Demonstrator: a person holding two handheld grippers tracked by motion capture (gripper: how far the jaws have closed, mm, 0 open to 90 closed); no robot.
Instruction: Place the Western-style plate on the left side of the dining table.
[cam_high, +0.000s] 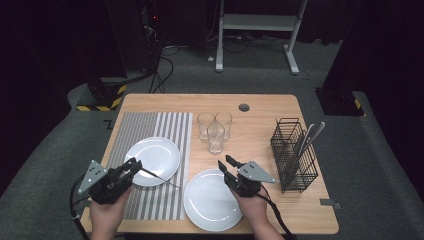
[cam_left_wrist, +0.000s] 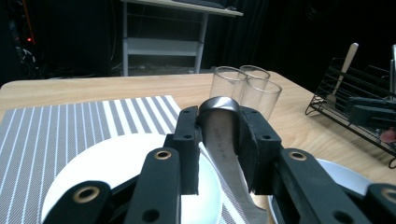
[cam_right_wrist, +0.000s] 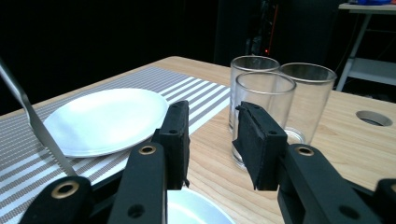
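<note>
Steel is catching the light where a table knife (cam_left_wrist: 223, 140) is sitting clamped between the jaws of the left gripper (cam_high: 131, 167), its rounded handle end poking up past the pads and its blade running down and out toward the person, its tip hanging over the striped placemat (cam_high: 150, 200) just beside the white plate (cam_high: 152, 159) lying there. Right next to it, a second white plate (cam_high: 210, 200) is resting on the bare wood of the bench (cam_high: 260, 105), and the right gripper (cam_high: 226, 165) is hovering over that plate's far edge with its jaws parted and nothing between them. My worry is that the knife is being pinched near one end only, so it could pivot or slip in the pads and clatter onto a plate; and the empty gripper is pointing straight at the glasses (cam_high: 215, 129), so a careless push forward could be knocking them together or over. Counting up: one knife in hand, two plates, three clear glasses clustered touching near the middle, one placemat, and one black wire rack (cam_high: 292, 152) at the right holding two pale-handled utensils, as far as I can tell.
</note>
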